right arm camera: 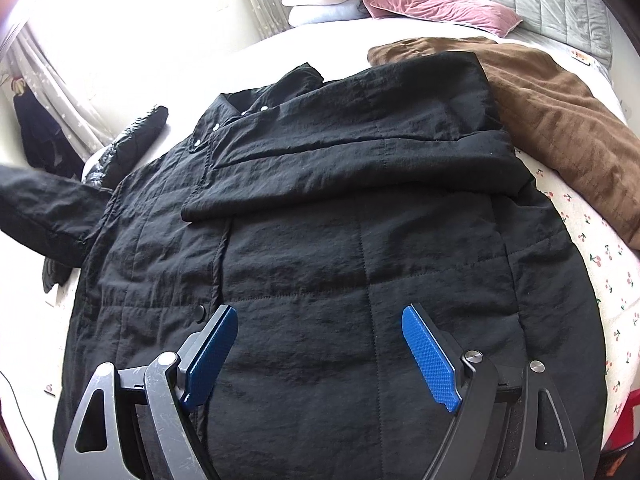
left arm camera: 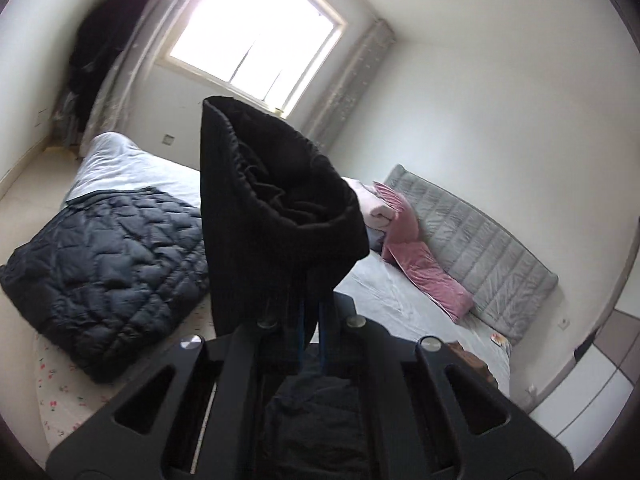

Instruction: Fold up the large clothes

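- The left gripper (left arm camera: 310,320) is clenching the cuff end of a black sleeve (left arm camera: 276,200), which is standing up above the fingers with its open mouth showing against the window (left arm camera: 256,28).
- The right gripper (right arm camera: 320,360) is hanging released, its blue pads (right arm camera: 430,360) standing wide apart over the lower part of the black jacket (right arm camera: 340,240) with nothing between them.
- The jacket is lying spread on the bed (right arm camera: 592,280), collar toward the far pillows (right arm camera: 440,4) and hem toward the right gripper, so its long axis is running straight away from that gripper.
- One sleeve is already lying folded across the chest; the other sleeve is sticking out past the left edge of the body in the right wrist view, lifted off the bed.
- The lifted sleeve looks like the one in hand, so the next move is probably carrying it sideways across the long axis, onto the chest.
- The left hand is the nearer one for that; the right is sitting well placed for pinning the lower body.
- A dark quilted coat (left arm camera: 108,256) and a brown garment (right arm camera: 560,120) are lying beside the jacket, apart from the fold.
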Available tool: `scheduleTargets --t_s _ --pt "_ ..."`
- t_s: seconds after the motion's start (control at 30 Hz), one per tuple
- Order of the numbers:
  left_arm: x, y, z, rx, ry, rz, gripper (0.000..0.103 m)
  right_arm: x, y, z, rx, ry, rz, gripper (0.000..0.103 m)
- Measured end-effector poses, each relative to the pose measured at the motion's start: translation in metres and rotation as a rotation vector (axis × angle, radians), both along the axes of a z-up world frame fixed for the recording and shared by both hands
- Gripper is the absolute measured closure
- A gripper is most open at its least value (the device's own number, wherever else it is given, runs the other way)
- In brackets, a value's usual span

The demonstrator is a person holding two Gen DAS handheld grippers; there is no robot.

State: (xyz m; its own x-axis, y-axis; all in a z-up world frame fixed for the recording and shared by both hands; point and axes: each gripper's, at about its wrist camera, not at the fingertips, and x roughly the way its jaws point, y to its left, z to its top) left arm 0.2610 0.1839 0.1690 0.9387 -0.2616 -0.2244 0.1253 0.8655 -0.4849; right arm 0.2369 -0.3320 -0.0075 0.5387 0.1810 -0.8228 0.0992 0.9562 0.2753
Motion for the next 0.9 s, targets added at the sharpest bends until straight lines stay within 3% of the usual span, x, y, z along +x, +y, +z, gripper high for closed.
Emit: scheduleTargets --t_s 0.17,0.3,0.37,0.43,0.53,0.7,0.9 --pt "0.024 -0.103 0.007 0.107 0.021 -0.176 0.097 0.000 -0.003 -0.001 0.009 0.000 -0.007 0.018" --pt "0.037 -0.169 -0.012 0.185 0.060 -0.264 0.096 0.001 -0.005 -0.003 0.014 0.005 -0.014 0.018" --pt "0.052 -0.197 -0.031 0.223 0.139 -0.363 0.088 0.001 -0.006 -0.005 0.013 0.009 -0.014 0.018" --pt "0.057 -0.215 -0.046 0.241 0.208 -0.425 0.071 0.002 -0.006 -0.006 0.011 0.015 -0.013 0.018" --pt "0.047 -0.204 -0.053 0.211 0.192 -0.415 0.041 0.002 -0.008 -0.007 0.015 0.013 -0.020 0.018" --pt "0.054 -0.149 -0.065 0.203 0.229 -0.321 0.041 0.002 -0.005 -0.006 0.018 0.014 -0.011 0.018" --pt "0.063 -0.080 -0.110 0.223 0.310 -0.237 0.041 -0.001 0.003 0.010 0.108 0.020 0.046 0.018"
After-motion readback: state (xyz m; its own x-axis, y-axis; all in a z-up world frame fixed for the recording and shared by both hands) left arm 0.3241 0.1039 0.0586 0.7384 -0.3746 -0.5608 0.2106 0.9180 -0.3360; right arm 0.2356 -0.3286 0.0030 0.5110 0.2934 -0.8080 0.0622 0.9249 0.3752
